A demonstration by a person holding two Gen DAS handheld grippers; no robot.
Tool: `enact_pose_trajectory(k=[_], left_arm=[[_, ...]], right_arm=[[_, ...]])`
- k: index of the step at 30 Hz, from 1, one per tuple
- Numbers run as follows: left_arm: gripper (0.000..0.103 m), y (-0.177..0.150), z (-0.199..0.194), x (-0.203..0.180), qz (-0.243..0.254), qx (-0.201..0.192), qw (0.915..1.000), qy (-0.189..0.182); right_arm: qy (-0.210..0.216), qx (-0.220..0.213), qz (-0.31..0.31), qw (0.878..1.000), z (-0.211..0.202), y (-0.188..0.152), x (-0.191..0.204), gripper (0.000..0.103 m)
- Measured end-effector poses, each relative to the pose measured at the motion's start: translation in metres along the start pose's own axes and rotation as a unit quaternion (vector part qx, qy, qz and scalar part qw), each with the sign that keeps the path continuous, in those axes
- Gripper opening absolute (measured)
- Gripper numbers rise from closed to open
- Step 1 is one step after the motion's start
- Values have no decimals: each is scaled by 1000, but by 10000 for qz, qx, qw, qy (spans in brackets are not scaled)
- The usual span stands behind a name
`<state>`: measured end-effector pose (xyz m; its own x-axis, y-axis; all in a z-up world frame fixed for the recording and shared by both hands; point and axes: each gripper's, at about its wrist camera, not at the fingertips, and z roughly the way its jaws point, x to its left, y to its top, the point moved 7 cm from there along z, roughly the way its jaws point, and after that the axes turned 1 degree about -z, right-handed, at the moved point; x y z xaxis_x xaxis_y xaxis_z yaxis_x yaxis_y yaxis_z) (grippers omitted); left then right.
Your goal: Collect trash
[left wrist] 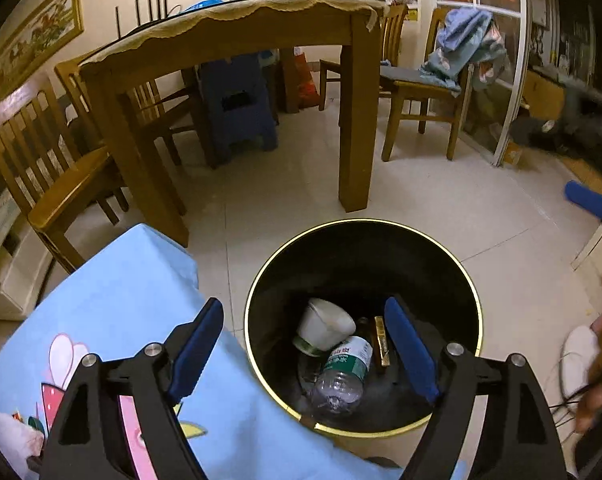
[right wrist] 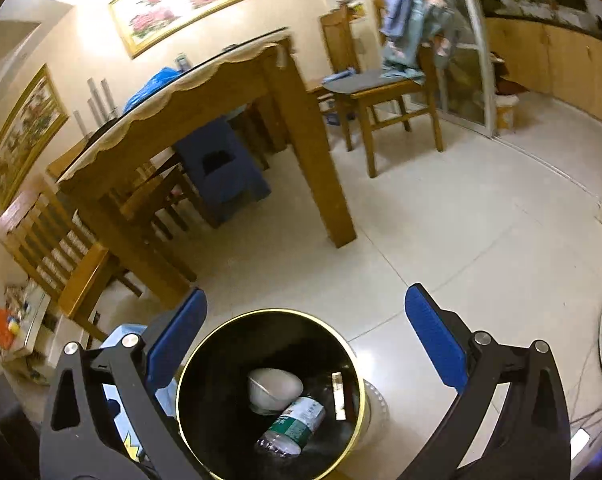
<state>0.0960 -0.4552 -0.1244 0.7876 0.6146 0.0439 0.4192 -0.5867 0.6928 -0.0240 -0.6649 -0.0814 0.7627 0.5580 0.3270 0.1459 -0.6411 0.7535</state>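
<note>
A black trash bin with a gold rim (left wrist: 471,284) (right wrist: 355,354) stands on the tiled floor. Inside lie a white paper cup (left wrist: 327,324) (right wrist: 275,390), a clear plastic bottle with a green label (left wrist: 343,372) (right wrist: 295,424) and a small gold box (left wrist: 382,340) (right wrist: 338,396). My left gripper (left wrist: 305,344) is open and empty, hovering over the bin's near left edge. My right gripper (right wrist: 305,336) is open and empty, above the bin. A blurred blue pad of the right gripper shows at the right edge of the left wrist view (left wrist: 591,200).
A low table with a light blue cartoon cloth (left wrist: 113,300) (right wrist: 121,332) sits left of the bin. A wooden dining table (left wrist: 237,36) (right wrist: 205,100) with chairs (left wrist: 49,168) and a blue stool (left wrist: 237,104) stands behind. A chair draped with clothes (left wrist: 441,76) is at the back right.
</note>
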Motion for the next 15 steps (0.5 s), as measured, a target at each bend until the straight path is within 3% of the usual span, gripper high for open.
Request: enact_pose_trajectory(k=[4,5,8,11,14,15], left_arm=[[97,-25,-46,31,-256,-254,9991,203],[96,-35,-58,39,-307,-310,9986,287],[97,-80,-98,69,-438,-320,9973,490],[97,-130,-138,109,-664,-339,9944,754],[97,-180,-176,166,-951,-361,9829,1537],[97,-198,-189,193,-1121,-350,9746,1904]], right_arm=[[226,-229,-1030,9942,-12,-9,57,98],[327,-267,-1267,9910,-14,-12,71,98],[931,-281,-2254,9694,-26,-45,130,98],[1482,25,-2896,9456,-33,-87,182,98],[2154,351,-3305,9182,-49,-135,232,98],[2468,569,-3414,9051,-58,-156,252,98]])
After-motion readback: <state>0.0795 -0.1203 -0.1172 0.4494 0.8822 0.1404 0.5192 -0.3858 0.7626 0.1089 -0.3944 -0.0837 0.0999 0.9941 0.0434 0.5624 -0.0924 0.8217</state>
